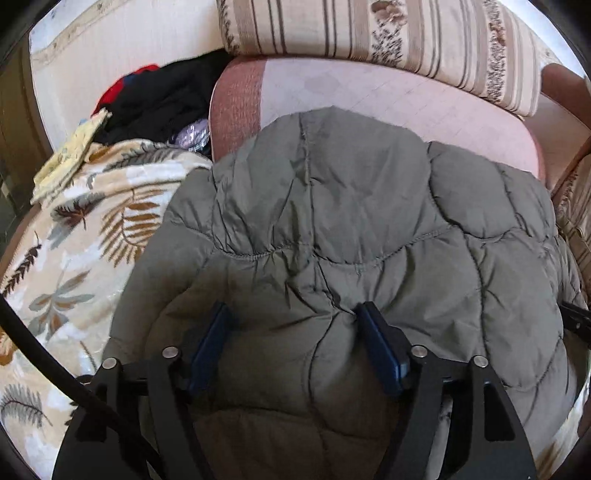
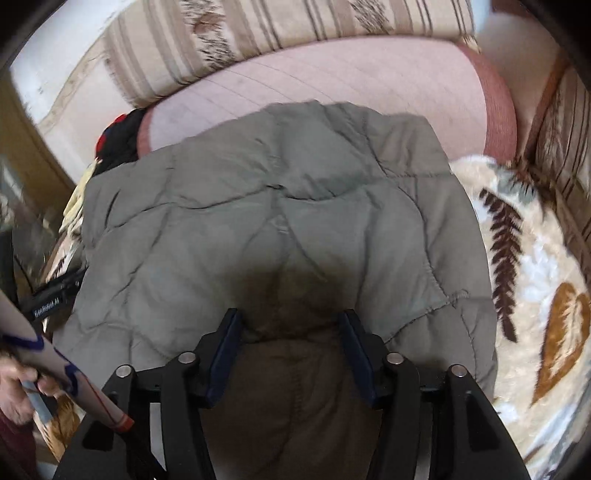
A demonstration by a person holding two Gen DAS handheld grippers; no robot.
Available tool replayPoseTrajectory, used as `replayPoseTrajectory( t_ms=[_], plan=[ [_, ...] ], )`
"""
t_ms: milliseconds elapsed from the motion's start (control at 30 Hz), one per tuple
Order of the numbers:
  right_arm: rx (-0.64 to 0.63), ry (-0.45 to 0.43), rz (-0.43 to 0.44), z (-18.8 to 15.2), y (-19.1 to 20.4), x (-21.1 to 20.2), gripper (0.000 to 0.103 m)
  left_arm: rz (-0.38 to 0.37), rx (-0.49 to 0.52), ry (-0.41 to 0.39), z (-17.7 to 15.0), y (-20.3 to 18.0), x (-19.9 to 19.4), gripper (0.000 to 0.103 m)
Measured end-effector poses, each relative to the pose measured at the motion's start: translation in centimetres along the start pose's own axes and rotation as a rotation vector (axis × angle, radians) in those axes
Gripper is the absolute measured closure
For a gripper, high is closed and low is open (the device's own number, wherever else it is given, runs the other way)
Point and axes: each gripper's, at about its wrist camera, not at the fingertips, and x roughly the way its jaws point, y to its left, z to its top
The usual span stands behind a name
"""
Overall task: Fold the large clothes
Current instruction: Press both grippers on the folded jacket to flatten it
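An olive-green quilted jacket [image 1: 351, 206] lies in a folded bundle on the sofa, partly over a leaf-patterned blanket. My left gripper [image 1: 293, 314] is low over its near edge, jaws apart, with a puffy fold of the jacket between the blue pads [image 1: 373, 332]. In the right wrist view the same jacket [image 2: 258, 192] fills the middle. My right gripper [image 2: 290, 319] also stands open over the near edge, a shaded bulge of fabric between its fingers. The pads do not visibly press the cloth.
A pink sofa seat [image 1: 388, 99] lies beyond the jacket, backed by a striped cushion [image 1: 369, 33]. The leaf-patterned blanket [image 1: 74, 240] spreads to both sides [image 2: 535, 258]. A heap of dark and red clothes [image 1: 166, 99] sits at the far left. A person's hand [image 2: 14, 387] shows lower left.
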Motion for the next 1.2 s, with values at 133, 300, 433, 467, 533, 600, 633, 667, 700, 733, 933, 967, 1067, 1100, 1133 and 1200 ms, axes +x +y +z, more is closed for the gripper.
replayPoseTrajectory(
  t_ms=[133, 300, 433, 467, 533, 600, 633, 667, 700, 733, 933, 967, 1067, 1100, 1133, 1200],
  plan=[
    [0.054, 0.016, 0.031, 0.4, -1.1, 1.7, 0.044, 0.022, -0.040, 0.041, 0.4, 0.4, 1.7, 0.025],
    [0.129, 0.009, 0.027, 0.3, -1.8, 0.3, 0.045, 0.010, -0.085, 0.019, -0.7, 1.0, -1.4, 0.028],
    [0.127, -0.087, 0.051, -2.6, -0.1, -4.7, 0.045, 0.004, -0.095, -0.091, -4.5, 1.7, -7.2, 0.028],
    [0.107, -0.118, 0.058, -3.7, 0.7, -6.1, 0.045, 0.012, -0.085, -0.114, -5.6, 1.7, -8.4, 0.028],
    [0.080, -0.165, 0.063, -5.5, 2.1, -8.0, 0.045, 0.038, -0.077, -0.141, -7.3, 2.1, -9.7, 0.028],
    [0.077, -0.209, 0.035, -7.4, 2.5, -9.1, 0.045, 0.072, -0.109, -0.149, -8.7, 3.3, -10.1, 0.028],
    [0.081, -0.220, 0.030, -7.8, 2.4, -9.1, 0.046, 0.058, -0.135, -0.139, -9.1, 4.2, -9.9, 0.028],
    [0.081, -0.226, 0.030, -8.2, 2.3, -8.8, 0.048, 0.053, -0.147, -0.126, -9.2, 4.8, -9.4, 0.028],
    [0.077, -0.205, 0.016, -8.2, 1.9, -8.1, 0.056, 0.070, -0.151, -0.108, -9.3, 5.3, -8.7, 0.028],
    [0.080, -0.177, 0.000, -8.2, 1.5, -7.4, 0.069, 0.086, -0.147, -0.112, -9.4, 5.7, -8.3, 0.028],
    [0.165, -0.067, 0.018, -8.3, -1.6, -3.1, 0.076, 0.112, -0.157, -0.052, -10.2, 6.9, -4.8, 0.024],
    [0.183, -0.058, 0.030, -8.5, -2.0, -2.7, 0.076, 0.105, -0.167, -0.048, -10.1, 7.1, -4.6, 0.024],
    [0.216, -0.049, 0.057, -8.6, -2.7, -2.4, 0.077, 0.103, -0.175, -0.056, -10.1, 7.2, -5.0, 0.024],
    [0.214, -0.051, 0.055, -8.7, -2.6, -2.7, 0.077, 0.103, -0.178, -0.064, -10.0, 7.2, -5.3, 0.025],
    [0.213, -0.060, 0.057, -8.7, -2.5, -3.4, 0.077, 0.095, -0.189, -0.072, -9.9, 7.5, -5.8, 0.025],
    [0.199, -0.107, 0.052, -8.4, -2.6, -5.7, 0.076, 0.100, -0.217, -0.095, -9.7, 8.1, -6.8, 0.025]
  ],
)
